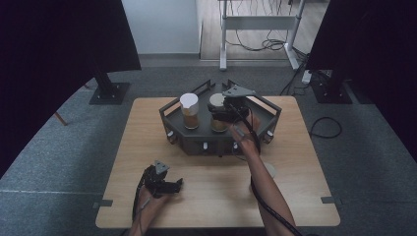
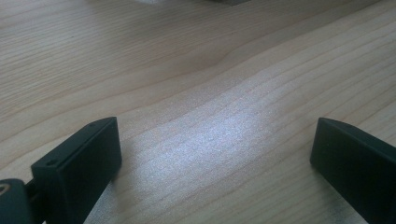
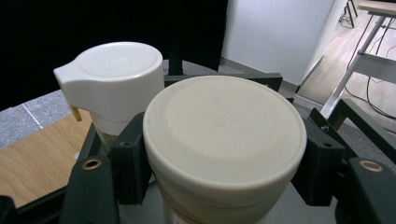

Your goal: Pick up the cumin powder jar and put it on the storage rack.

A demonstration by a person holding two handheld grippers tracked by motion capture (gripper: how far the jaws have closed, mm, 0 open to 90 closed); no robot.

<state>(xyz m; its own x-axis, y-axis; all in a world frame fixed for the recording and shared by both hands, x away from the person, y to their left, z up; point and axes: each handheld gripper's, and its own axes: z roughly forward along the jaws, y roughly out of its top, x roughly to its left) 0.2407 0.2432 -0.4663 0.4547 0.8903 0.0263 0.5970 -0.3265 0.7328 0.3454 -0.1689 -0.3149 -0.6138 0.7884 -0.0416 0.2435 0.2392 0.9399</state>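
The cream-lidded jar sits between the jaws of the right gripper, which press its lid from both sides in the right gripper view; its glass body is cut off by the lower edge there, and in the high view the gripper and the hand behind it cover most of it, so only a strip of amber contents shows. Going left to right: the left gripper rests near the front edge of the wooden table, well apart from the jar, its jaws wide with bare wood between them; their tips are cut off at the bottom of the left gripper view. Just to the left of the right gripper stands a second jar with a white flip-spout lid; whether the two jars touch cannot be told. Both stand in a dark grey angular tray. To the right of the held jar the tray's rail is dim and partly hidden by the person's forearm.
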